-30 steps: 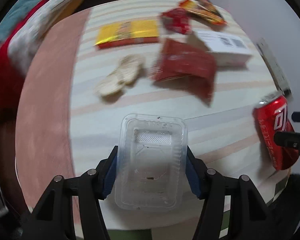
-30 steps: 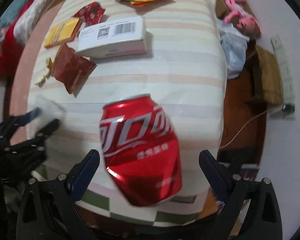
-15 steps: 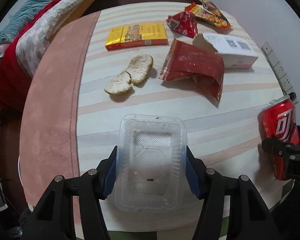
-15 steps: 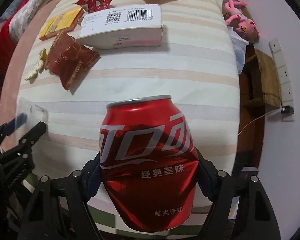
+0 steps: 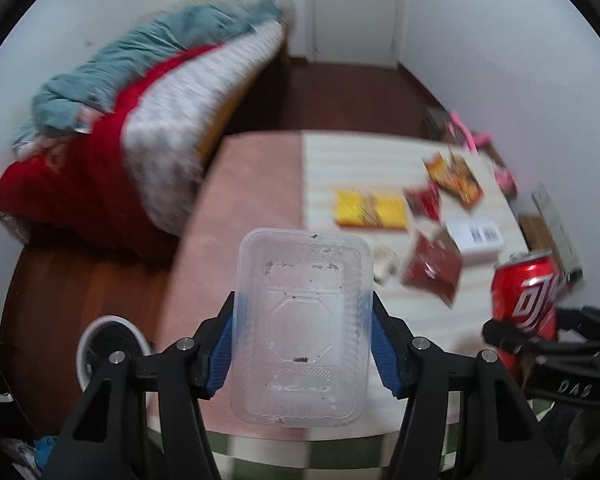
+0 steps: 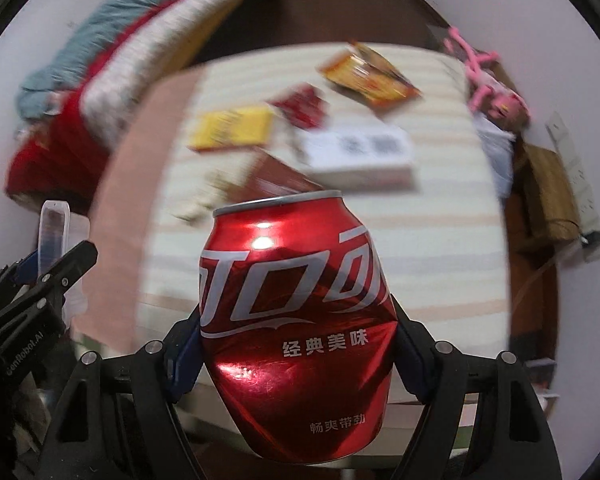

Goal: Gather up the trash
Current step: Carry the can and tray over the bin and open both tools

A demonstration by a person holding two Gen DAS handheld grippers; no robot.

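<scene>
The left gripper [image 5: 302, 344] clamps a clear plastic food tray [image 5: 302, 326] by its long sides, above the near edge of the striped table [image 5: 340, 160]. The right gripper [image 6: 296, 354] squeezes a dented red cola can [image 6: 296, 328] between its pads, held over the table where snack wrappers [image 6: 370, 74] and a white box [image 6: 360, 152] lie.

white walls [image 5: 480, 40] and a closed white door [image 5: 352, 8] stand far ahead, over a dark brown wooden floor [image 5: 340, 96]. ahead left, a bed [image 5: 160, 120] heaped with teal, red and patterned bedding.
</scene>
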